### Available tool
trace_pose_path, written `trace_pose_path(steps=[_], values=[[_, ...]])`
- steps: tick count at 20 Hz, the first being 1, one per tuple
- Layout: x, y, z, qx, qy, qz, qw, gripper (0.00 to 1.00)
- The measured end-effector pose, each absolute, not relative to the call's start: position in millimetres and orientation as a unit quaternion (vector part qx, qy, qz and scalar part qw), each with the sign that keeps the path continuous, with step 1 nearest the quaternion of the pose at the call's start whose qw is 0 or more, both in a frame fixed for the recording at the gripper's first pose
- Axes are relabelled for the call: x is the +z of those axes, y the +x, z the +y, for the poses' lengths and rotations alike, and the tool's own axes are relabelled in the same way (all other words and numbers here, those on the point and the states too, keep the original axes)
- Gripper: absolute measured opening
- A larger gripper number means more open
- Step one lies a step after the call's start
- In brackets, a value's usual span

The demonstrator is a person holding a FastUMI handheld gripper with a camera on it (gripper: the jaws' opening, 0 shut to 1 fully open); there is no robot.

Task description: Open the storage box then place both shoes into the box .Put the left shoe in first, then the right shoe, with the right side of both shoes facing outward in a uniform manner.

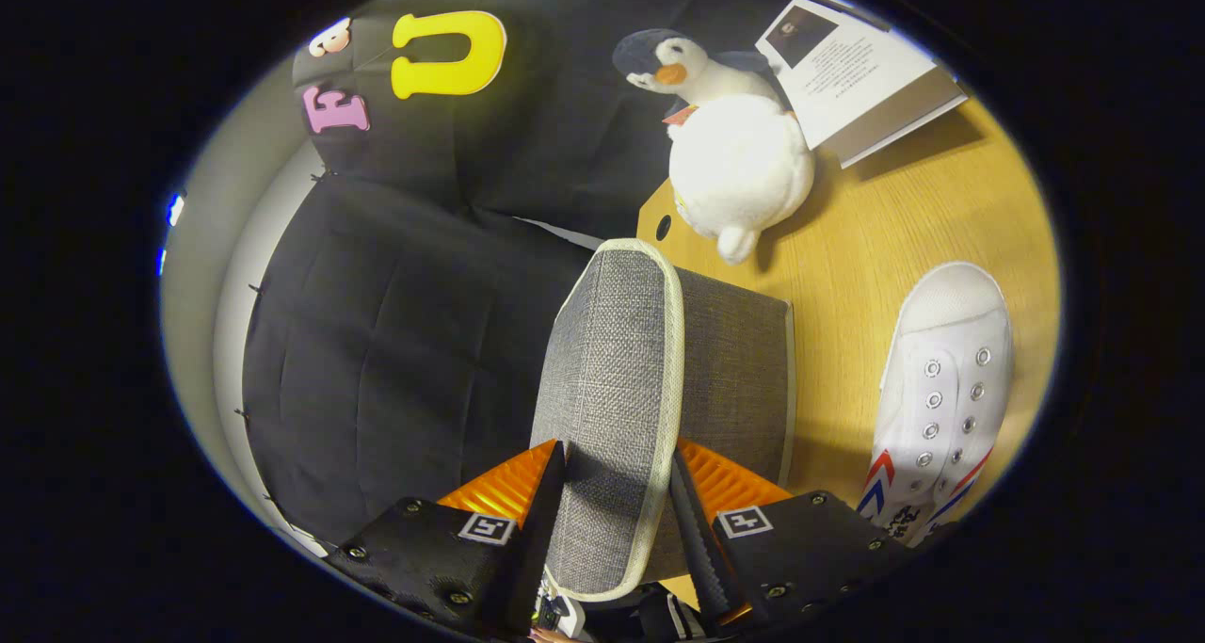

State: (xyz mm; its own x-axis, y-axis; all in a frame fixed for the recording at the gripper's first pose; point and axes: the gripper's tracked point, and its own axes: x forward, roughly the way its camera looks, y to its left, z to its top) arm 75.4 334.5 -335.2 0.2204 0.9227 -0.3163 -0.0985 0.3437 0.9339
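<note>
While the tongs [617,511] sit clamped on the grey fabric lid [612,389] of the storage box [739,379], both dark fingers press its two faces and the lid stands raised between them, its pale trimmed edge running ahead. Behind the lid, the box's grey wall rests on the wooden surface [904,229]. Beside the box lies a white shoe [941,398] with red and blue stripes, toe pointing away. Farther off sits a plush penguin [730,144], and beyond it an open booklet [861,69].
</note>
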Motion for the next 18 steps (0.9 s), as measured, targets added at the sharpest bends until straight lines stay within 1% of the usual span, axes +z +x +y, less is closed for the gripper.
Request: trace_pose_path(steps=[1,2,3,4,6,7,8,13,18], values=[[-335.2,74.9,336.6,0.382,0.427,0.489,0.658,0.63],[-328.9,83.9,327.6,0.370,0.439,0.487,0.658,0.40],[-327.4,85.4,325.7,0.367,0.437,0.493,0.657,0.26],[-325.3,84.0,327.1,0.377,0.429,0.496,0.654,0.17],[-319.1,78.4,327.9,0.399,0.405,0.494,0.658,0.17],[-313.0,78.7,327.9,0.387,0.408,0.496,0.661,0.17],[-310.8,81.0,330.2,0.384,0.403,0.497,0.666,0.02],[-280.0,82.3,337.4,0.388,0.378,0.488,0.684,0.02],[-220.5,84.4,355.9,0.404,0.339,0.455,0.717,0.02]])
